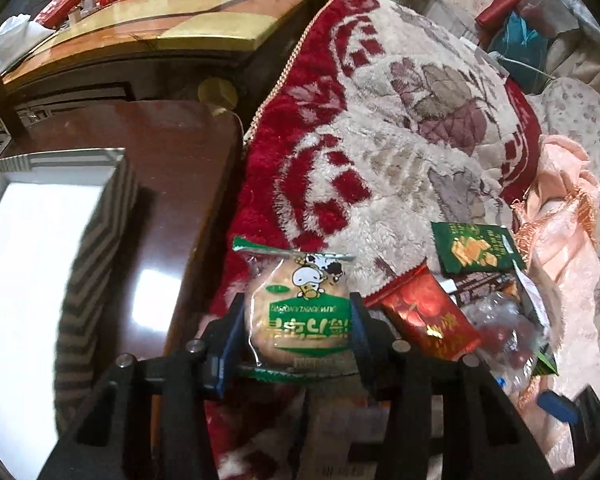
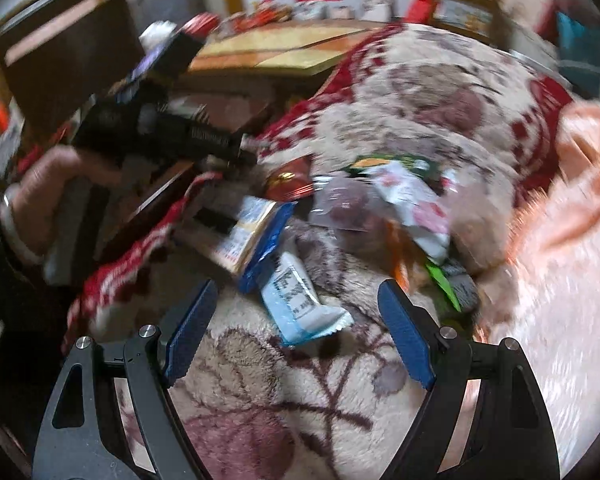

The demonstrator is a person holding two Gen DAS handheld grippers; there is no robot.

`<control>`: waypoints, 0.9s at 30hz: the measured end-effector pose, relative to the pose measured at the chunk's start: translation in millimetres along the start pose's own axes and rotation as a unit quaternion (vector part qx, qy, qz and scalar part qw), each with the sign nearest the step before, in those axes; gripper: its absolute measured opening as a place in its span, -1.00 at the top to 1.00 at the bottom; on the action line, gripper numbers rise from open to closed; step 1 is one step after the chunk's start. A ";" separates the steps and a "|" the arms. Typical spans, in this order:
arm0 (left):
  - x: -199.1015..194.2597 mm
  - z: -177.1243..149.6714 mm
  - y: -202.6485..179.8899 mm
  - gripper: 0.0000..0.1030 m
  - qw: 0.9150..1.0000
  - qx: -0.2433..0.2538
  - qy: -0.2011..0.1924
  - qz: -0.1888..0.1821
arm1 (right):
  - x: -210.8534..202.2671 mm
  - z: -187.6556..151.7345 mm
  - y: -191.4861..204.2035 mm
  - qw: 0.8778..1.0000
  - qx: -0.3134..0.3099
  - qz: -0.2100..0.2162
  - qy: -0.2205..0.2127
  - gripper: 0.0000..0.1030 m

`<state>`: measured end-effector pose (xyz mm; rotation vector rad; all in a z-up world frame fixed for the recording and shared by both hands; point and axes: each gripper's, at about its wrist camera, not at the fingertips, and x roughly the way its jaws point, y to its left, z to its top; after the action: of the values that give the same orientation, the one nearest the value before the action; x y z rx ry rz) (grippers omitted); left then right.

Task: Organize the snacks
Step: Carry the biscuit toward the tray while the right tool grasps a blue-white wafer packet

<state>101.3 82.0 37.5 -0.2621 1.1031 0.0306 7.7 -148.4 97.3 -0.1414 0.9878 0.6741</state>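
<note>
Sorting barely begun: left gripper (image 1: 298, 320) clamps round green-wrapped cake (image 1: 300, 312); striped box (image 1: 96, 248) at nine o'clock looks empty; right gripper (image 2: 300, 328) gapes over loose snack packets (image 2: 340, 216).

Red and cream floral blanket (image 1: 400, 120) spread over a soft seat, dark glossy wooden table (image 1: 172, 184) set beside it, yellow-topped cabinet (image 1: 188, 24) seen behind, photographs propped at the wall.

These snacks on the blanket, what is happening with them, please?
A person is sorting snacks with a hand-held gripper in each hand. The left gripper has its jaws on both sides of a round cake in a green cow wrapper. A striped box stands open on the dark table beside it. The right gripper, jaws open, hovers over a light blue packet at the near edge of the snack pile on the red and cream blanket.
</note>
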 end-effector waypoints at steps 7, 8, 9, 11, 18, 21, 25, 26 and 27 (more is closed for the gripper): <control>-23.1 -10.6 1.0 0.01 1.000 0.001 -0.008 -0.011 | 33.8 11.8 6.2 0.994 -0.092 0.009 0.056 -0.53; -24.9 -13.0 0.2 0.01 1.000 0.002 -0.007 -0.012 | 40.6 13.8 8.8 0.992 -0.111 0.007 0.067 -0.39; -26.0 -15.0 -0.6 0.01 1.000 0.002 -0.006 -0.014 | 44.5 14.2 10.6 0.990 -0.121 0.001 0.075 -0.31; -27.5 -18.8 -2.6 0.01 1.000 0.004 -0.004 -0.015 | 56.0 15.9 14.6 0.984 -0.149 -0.015 0.097 -0.10; -33.5 -36.6 -3.8 0.01 1.000 0.003 0.002 -0.017 | 42.1 5.3 3.0 0.983 -0.135 -0.032 0.120 0.41; -42.0 -45.0 -2.8 0.01 1.000 0.001 -0.003 -0.018 | 22.6 -8.3 -7.6 0.989 -0.091 -0.025 0.113 0.42; -56.8 -55.3 0.4 0.01 1.000 -0.005 -0.012 -0.019 | -13.6 -16.0 -17.1 0.998 0.001 0.011 0.066 0.41; -61.1 -57.6 0.9 0.01 1.000 -0.004 -0.016 -0.017 | -19.4 -16.6 -16.2 0.998 0.015 0.020 0.057 0.41; -65.8 -59.8 2.0 0.01 1.000 -0.004 -0.020 -0.014 | -22.8 -16.7 -15.1 0.998 0.023 0.025 0.051 0.41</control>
<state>18.7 77.4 70.0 -0.2827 1.0588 0.0160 -4.0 -177.6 103.6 -0.1121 1.1079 0.6955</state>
